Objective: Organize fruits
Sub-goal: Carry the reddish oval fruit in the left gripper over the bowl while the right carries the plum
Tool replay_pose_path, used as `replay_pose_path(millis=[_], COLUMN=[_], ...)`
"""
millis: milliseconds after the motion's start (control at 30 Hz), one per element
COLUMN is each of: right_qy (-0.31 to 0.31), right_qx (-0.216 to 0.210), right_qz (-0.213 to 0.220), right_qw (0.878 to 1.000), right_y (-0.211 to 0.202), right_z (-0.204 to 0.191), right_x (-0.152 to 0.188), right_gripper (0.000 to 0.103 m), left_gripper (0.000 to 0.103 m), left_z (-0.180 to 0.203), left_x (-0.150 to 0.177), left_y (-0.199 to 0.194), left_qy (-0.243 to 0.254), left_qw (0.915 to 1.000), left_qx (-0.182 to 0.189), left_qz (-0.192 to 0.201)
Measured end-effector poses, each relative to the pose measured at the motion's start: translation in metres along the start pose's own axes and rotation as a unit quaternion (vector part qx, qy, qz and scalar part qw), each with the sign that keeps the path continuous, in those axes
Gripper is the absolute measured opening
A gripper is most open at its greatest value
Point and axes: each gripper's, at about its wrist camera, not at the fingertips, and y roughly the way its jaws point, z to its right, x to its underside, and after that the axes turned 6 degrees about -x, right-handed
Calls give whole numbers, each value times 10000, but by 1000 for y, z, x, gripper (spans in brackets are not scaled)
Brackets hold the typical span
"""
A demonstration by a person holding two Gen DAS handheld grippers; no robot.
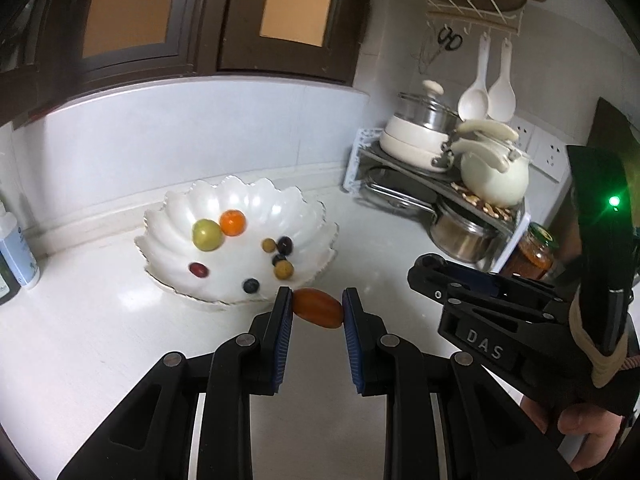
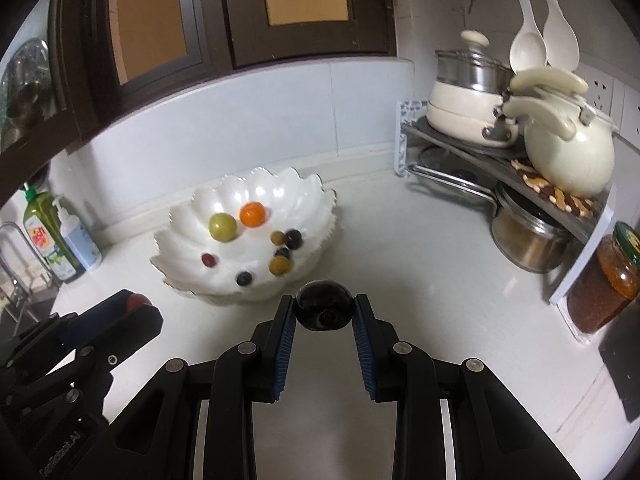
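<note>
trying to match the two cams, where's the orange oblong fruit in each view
Left wrist: the orange oblong fruit sits low centre, clamped between the left tool's blue pads, just before the bowl's near rim.
Right wrist: the same fruit peeks out at lower left, at the tip of the left tool.
Shared landmark: the white scalloped bowl with small fruits inside.

The raised letters "DAS" can be read on the side of the right gripper [image 1: 424, 276] in the left wrist view. In the right wrist view the left gripper [image 2: 136, 304] carries white lettering along its body, too blurred to read, and the bottle labels at the counter's left edge are illegible too
</note>
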Motion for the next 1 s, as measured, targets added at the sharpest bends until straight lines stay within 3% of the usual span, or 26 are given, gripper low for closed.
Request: replay_pose_path(millis=[267,633,1000], right_qy=[-128,-157,-177], right_qx=[-151,-285,-264], right_qz=[167,59,-18], right_qw=[9997,9995,9995], right_y=[6,39,76], right_z=[-29,-57,-71], right_x=[-19,-40,-69], right_gripper=[31,31,31], left_gripper=[26,26,26], left_z=[-31,-66,-95], left_x=[-19,-42,-71], left_y=[2,17,52], left_qy=[-35,63,5], left_qw=[10000,9992,9988], left_qx=[-82,-390,-470], left_qz=[45,98,-140])
